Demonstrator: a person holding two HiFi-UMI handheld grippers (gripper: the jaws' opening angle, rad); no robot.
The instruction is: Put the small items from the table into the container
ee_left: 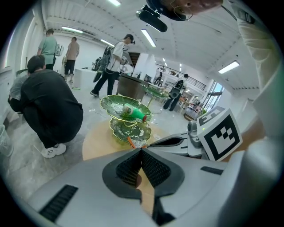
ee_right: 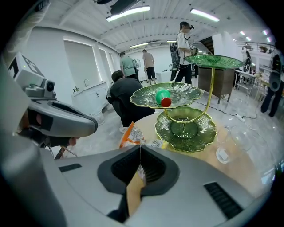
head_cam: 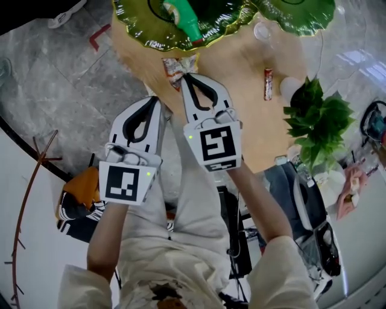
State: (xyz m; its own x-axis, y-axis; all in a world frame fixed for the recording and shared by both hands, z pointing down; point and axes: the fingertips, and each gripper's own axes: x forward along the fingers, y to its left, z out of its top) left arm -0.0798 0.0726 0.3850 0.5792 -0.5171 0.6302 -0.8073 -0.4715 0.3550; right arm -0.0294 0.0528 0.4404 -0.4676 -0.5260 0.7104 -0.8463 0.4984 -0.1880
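Grips an orange-and-white snack packet (head_cam: pixel 177 65) by its edge in the clenched jaws of the right gripper (head_cam: pixel 188 75), just in front of the green tiered dish stand (head_cam: pixel 142 30), at the near edge of the round wooden desk (head_cam: pixel 241 72). Shows the left gripper (head_cam: pixel 155 99) alongside, farther from the stand, jaws pressed together on nothing. Finds a green bottle (head_cam: pixel 184 18) lying on a stand tier, and a brown snack bar (head_cam: pixel 268 83) on the desk, right of the stand.

Bright ceiling strip lights (ee_right: pixel 128 13); sharp centres, fisheye-warped edges.
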